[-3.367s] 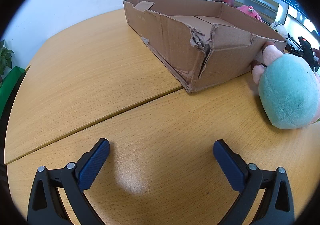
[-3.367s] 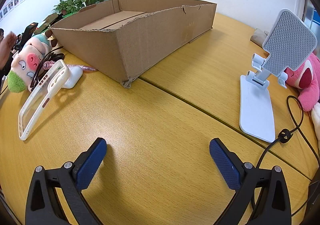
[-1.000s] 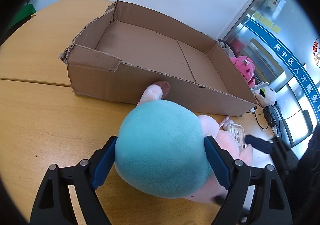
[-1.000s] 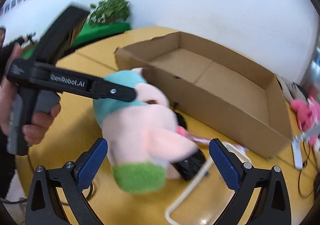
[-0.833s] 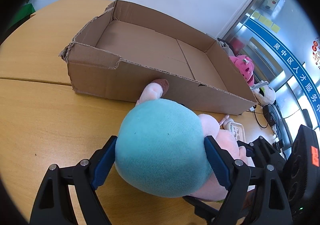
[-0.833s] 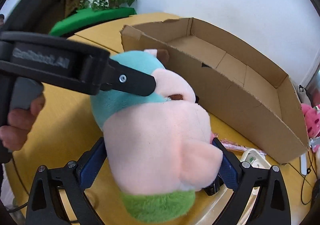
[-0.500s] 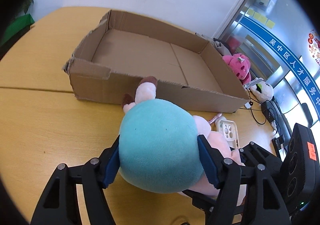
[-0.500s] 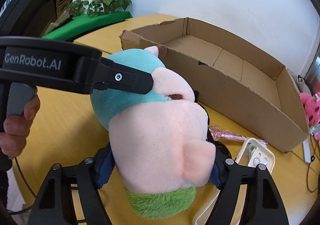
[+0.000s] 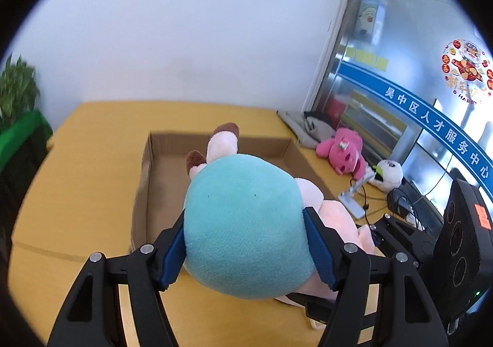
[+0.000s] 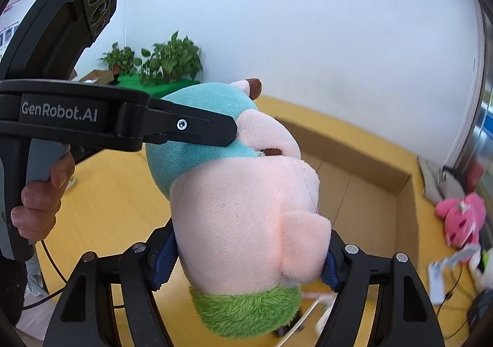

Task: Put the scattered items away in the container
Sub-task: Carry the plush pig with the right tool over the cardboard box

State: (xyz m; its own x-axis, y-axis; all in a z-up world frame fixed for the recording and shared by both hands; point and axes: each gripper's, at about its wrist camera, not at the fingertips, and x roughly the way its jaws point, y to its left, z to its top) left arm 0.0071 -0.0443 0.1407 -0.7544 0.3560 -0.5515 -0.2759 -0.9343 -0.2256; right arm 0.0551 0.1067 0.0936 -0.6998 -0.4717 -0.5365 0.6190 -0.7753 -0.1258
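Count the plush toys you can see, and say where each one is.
3. The teal-and-pink plush is held by both grippers above the table. The pink plush and a white plush lie right of the cardboard box. Others may be hidden.

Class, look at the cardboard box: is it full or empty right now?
Seemingly empty. The cardboard box shows only bare floor where visible; the plush toy, held between both tools, hides part of it.
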